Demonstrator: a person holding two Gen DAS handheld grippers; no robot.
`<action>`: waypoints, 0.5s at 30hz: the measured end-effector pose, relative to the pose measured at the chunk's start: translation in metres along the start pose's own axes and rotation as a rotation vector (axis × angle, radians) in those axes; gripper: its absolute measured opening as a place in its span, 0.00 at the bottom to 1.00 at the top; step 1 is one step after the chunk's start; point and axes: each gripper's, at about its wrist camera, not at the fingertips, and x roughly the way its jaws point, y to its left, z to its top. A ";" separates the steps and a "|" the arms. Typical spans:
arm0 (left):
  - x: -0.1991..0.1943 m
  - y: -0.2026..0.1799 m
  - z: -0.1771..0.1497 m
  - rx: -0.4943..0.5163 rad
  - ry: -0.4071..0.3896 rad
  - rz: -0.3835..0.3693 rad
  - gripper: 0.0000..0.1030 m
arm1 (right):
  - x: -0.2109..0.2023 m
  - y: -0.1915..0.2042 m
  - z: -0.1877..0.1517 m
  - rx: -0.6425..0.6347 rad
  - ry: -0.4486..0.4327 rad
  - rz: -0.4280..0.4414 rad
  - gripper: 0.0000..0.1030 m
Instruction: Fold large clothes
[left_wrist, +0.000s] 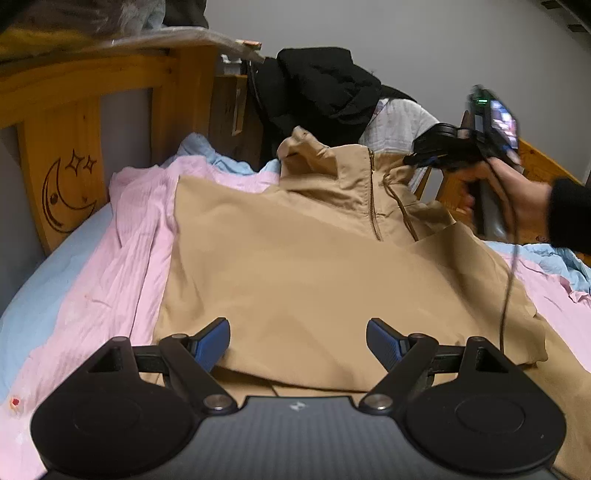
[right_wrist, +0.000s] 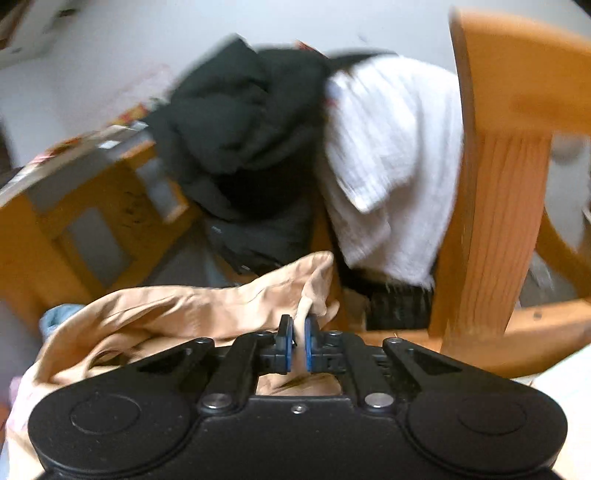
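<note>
A tan zip-neck garment (left_wrist: 295, 266) lies spread on a pink sheet on the bed, its collar and zipper at the far end. My left gripper (left_wrist: 297, 341) is open and empty, low over the garment's near hem. My right gripper (right_wrist: 298, 341) is shut on a fold of the tan garment (right_wrist: 192, 306) near its collar and holds it up. In the left wrist view the right gripper (left_wrist: 417, 159) shows at the far right, held by a hand, its tips at the raised collar edge.
A wooden headboard with a moon carving (left_wrist: 66, 147) stands on the left. Black clothes (left_wrist: 325, 85) and a white cloth (right_wrist: 391, 155) hang over a wooden bed rail (right_wrist: 495, 229) behind the garment. Pink sheet (left_wrist: 122, 236) and blue bedding (left_wrist: 48, 288) surround the garment.
</note>
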 end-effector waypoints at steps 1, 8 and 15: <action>-0.001 -0.001 0.001 0.002 -0.012 0.001 0.82 | -0.020 0.006 -0.005 -0.078 -0.061 0.024 0.05; -0.008 0.003 0.009 -0.042 -0.072 -0.006 0.82 | -0.159 0.011 -0.078 -0.502 -0.373 0.099 0.05; -0.004 0.010 0.010 -0.067 -0.050 0.008 0.82 | -0.220 -0.010 -0.189 -0.765 -0.321 0.103 0.05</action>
